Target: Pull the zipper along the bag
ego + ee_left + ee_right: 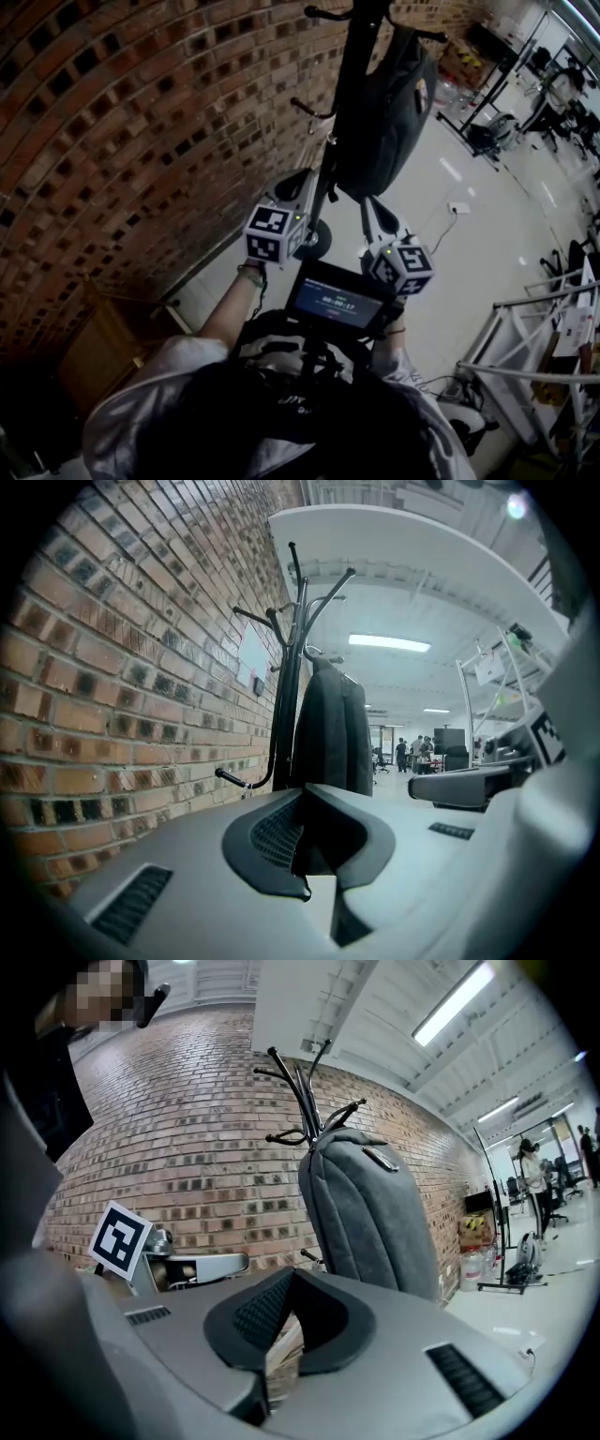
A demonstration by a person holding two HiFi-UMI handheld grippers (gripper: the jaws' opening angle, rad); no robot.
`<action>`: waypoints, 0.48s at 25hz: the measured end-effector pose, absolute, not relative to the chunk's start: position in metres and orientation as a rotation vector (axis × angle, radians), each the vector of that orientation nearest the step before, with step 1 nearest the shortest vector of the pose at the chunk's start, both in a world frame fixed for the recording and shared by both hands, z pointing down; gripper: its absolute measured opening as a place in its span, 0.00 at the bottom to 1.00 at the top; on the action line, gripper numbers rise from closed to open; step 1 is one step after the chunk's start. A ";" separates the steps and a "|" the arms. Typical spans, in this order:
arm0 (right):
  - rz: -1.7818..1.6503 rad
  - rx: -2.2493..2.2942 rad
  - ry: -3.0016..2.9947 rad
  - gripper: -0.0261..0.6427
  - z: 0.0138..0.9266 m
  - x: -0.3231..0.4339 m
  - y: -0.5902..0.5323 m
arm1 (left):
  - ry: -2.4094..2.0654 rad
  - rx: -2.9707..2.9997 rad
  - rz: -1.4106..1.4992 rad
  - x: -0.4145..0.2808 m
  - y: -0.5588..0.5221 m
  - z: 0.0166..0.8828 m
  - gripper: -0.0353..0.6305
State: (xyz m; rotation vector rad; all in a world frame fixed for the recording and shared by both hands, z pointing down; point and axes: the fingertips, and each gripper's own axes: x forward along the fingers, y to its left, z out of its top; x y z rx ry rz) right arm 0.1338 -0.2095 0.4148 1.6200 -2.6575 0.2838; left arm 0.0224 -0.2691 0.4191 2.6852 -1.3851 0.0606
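A dark grey backpack (389,103) hangs from a black coat stand (352,84) beside the brick wall. The left gripper view shows the bag (330,733) straight ahead and some way off. In the right gripper view the bag (370,1213) is nearer, with a small pale tab (380,1159) near its top. My left gripper (307,180) points at the stand below the bag, shut and empty (302,794). My right gripper (368,208) sits just under the bag's bottom edge, apart from it, also shut with nothing in it (292,1274).
The stand's round base (311,240) rests on the pale floor by the brick wall (122,141). A power strip (458,207) with its cable lies on the floor to the right. Metal frames (525,347) stand at the lower right, a wooden box (98,361) at the lower left.
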 end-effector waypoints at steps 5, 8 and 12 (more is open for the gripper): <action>0.294 1.611 -2.657 0.05 0.414 0.134 -0.207 | -1.383 2.685 0.061 0.023 -0.267 0.415 0.06; 0.276 1.629 -2.667 0.05 0.415 0.137 -0.209 | -1.389 2.686 0.071 0.023 -0.267 0.416 0.06; 0.245 1.641 -2.694 0.05 0.414 0.137 -0.213 | -1.380 2.679 0.050 0.025 -0.265 0.412 0.06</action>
